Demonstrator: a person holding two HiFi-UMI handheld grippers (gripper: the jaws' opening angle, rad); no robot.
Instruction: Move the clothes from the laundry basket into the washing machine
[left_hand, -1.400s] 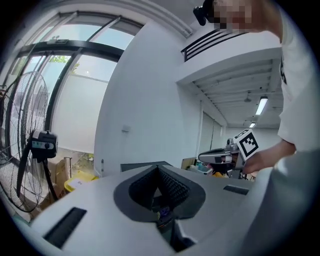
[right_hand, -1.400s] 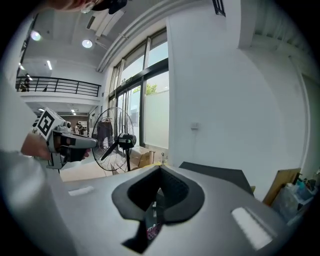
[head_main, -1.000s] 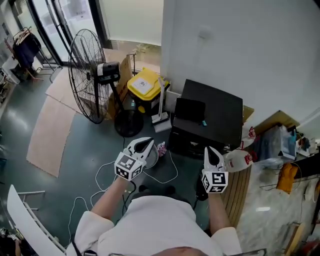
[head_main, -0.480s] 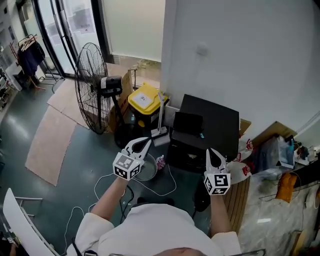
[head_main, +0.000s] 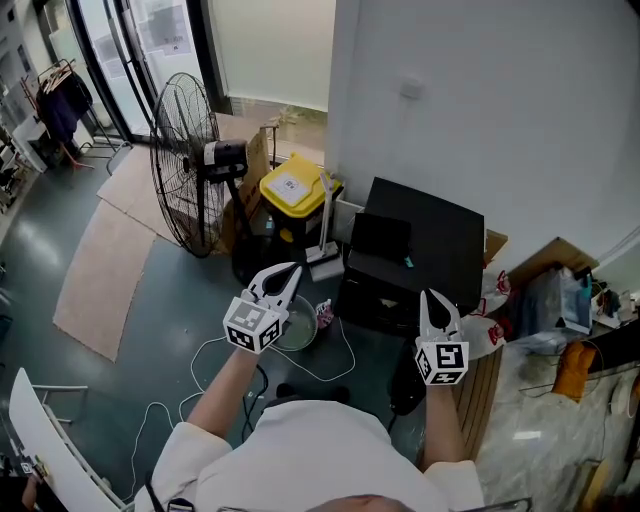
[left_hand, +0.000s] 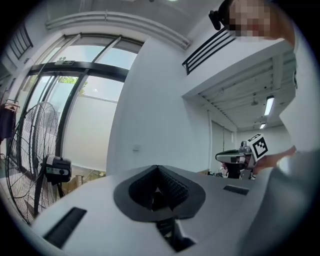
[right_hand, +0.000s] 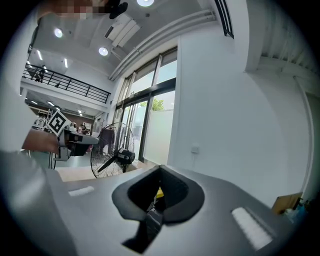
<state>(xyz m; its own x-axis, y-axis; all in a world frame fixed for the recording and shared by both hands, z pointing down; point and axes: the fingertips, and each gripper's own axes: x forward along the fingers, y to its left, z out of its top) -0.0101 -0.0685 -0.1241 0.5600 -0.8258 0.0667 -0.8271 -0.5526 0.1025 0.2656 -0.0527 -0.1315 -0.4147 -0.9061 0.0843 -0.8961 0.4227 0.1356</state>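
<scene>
Though wall (head_main: 500, 120) ahead, open floor (head_main: 170, 310) L.

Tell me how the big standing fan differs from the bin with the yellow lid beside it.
The fan is black; the bin has a bright yellow lid. The fan rises tall on a stand, with a round wire cage; the bin sits low, with a squarish lid. In the head view the fan stands to the left, the bin nearer the white wall. Both stand on the floor, side by side.
</scene>
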